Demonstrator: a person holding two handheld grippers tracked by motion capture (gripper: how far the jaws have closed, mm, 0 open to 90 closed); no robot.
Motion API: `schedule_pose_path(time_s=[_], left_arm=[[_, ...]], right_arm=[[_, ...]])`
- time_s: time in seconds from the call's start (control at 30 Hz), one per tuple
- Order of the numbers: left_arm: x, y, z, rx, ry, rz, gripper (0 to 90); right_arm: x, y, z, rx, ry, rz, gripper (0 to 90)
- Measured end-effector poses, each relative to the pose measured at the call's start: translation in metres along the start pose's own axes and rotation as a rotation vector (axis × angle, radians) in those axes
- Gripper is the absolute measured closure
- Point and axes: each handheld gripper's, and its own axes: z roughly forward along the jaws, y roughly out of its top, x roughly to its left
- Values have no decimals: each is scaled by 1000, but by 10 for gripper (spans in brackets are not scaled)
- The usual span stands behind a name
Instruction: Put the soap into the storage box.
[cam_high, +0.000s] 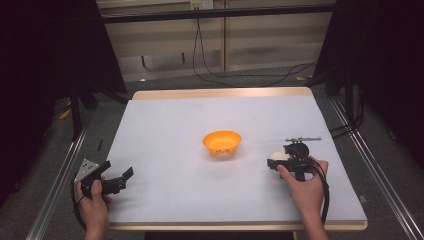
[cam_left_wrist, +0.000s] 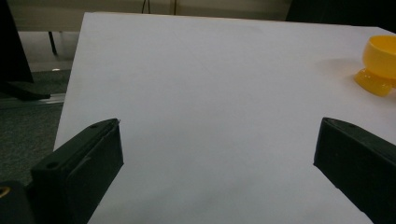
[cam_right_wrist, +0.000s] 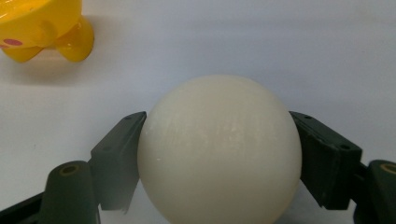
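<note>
- Cream-white smooth ball (cam_right_wrist: 219, 149): clamped between the two black jaws of the right gripper (cam_right_wrist: 219, 158), one jaw pressing each flank. In the high view it lies at about 4 o'clock from the worktop's centre, just over the white sheet. Being round, it shows no long axis and no facing direction.
- Right gripper (cam_high: 280, 162): closed on the ball; seen from above, its jaws point toward 9 o'clock.
- Orange plastic footed bowl (cam_high: 222, 143): upright near the worktop's centre, mouth up, at roughly 10 o'clock from the ball and apart from it.
- Left gripper (cam_high: 125, 177): jaws spread wide with nothing between them, at 8 o'clock on the white-covered worktop (cam_high: 200, 200), pointing toward 2 o'clock.
</note>
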Motion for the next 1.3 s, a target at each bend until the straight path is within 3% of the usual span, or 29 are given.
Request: schedule_pose_path(time_s=[0.37, 1.3], left_arm=[[0, 0, 0, -4, -6, -16, 11], [0, 0, 0, 0, -6, -10, 12]], right_arm=[[10, 9, 1, 5, 0, 5, 237], [49, 35, 8, 1, 52, -22, 237]])
